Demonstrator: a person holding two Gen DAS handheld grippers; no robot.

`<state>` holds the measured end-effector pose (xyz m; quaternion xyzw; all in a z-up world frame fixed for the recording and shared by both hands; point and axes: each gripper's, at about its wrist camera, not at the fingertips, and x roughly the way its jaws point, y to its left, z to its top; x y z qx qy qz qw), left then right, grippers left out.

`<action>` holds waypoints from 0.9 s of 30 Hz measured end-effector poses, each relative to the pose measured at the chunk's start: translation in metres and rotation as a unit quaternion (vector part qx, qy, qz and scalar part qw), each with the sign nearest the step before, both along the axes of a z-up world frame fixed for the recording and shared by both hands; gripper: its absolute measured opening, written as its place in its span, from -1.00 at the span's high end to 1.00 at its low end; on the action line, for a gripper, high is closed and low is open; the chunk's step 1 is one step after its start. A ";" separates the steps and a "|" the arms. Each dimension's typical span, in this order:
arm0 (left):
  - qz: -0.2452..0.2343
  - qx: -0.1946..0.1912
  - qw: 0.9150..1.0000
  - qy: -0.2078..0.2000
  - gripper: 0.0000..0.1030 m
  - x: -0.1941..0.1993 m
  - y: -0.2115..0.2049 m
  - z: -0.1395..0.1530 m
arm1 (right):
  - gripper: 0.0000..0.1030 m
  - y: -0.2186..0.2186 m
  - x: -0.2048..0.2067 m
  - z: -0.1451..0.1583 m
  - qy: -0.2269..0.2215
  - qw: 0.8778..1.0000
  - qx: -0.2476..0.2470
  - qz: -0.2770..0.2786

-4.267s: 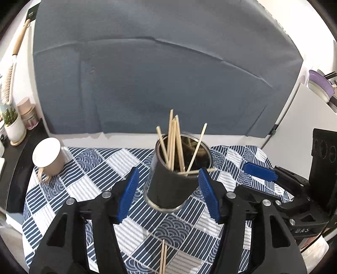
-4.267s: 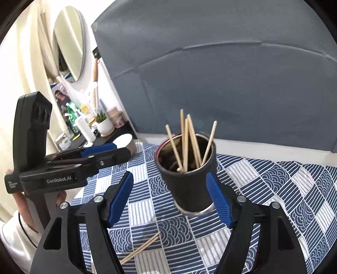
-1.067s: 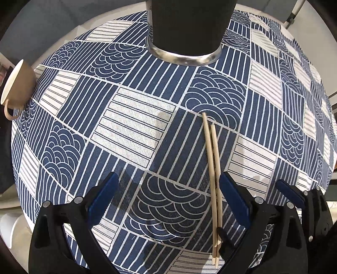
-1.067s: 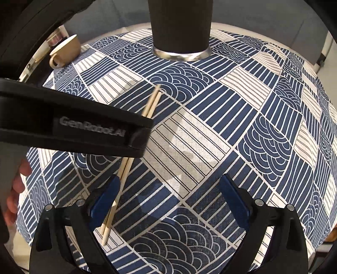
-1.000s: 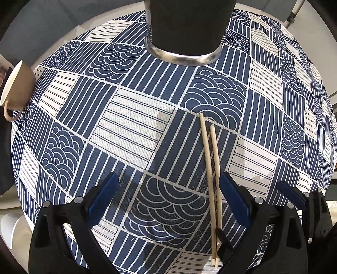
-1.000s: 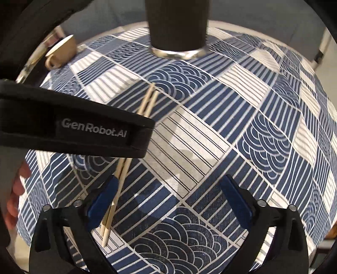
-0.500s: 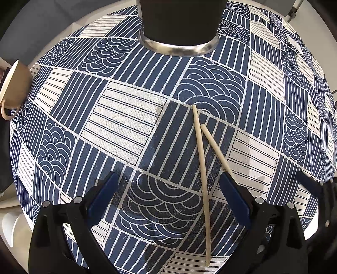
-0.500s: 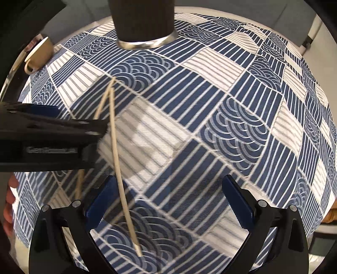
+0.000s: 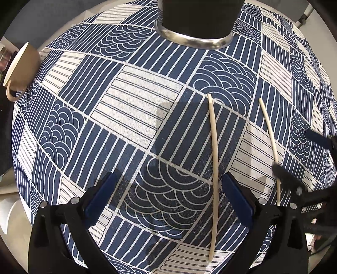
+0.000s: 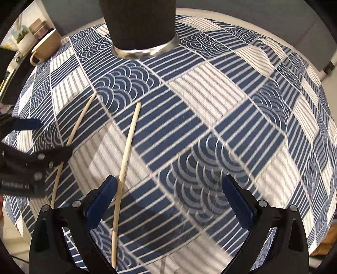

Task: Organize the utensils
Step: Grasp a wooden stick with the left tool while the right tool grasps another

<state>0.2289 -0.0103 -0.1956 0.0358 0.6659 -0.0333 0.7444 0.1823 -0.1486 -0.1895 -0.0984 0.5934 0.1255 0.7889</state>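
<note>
The two chopsticks, which were lying side by side on the tablecloth (image 9: 130,105) a second ago, are now lying well apart from each other, both in front of the black holder (image 9: 195,19). The first chopstick (image 9: 213,160) is resting flat on the cloth in front of the holder, its near part passing just inside the right finger of the left tongs (image 9: 168,196). The left tongs are standing spread wide above the cloth and are holding nothing. The second chopstick (image 10: 126,156) is lying further to the right of the holder's front, and its near part is passing just beside the left finger of the right tongs (image 10: 168,196). The right tongs are also spread wide; whether that finger is touching the stick, I cannot tell. A beige cup (image 10: 45,45) is sitting to the left of the holder, at the edge of the cloth on the tabletop.
</note>
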 end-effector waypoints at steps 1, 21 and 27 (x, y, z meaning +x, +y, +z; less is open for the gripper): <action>0.000 0.001 1.000 0.003 -0.90 0.001 -0.001 0.000 | -0.86 0.000 0.004 0.000 0.002 1.000 0.000 0.005; 0.022 -0.001 1.000 -0.007 -0.91 -0.057 0.018 0.001 | -0.87 -0.007 0.023 -0.002 0.033 0.998 -0.012 0.047; 0.012 -0.004 1.000 -0.025 -0.26 -0.067 0.020 0.016 | -0.52 -0.012 0.005 0.002 0.021 0.999 -0.009 0.048</action>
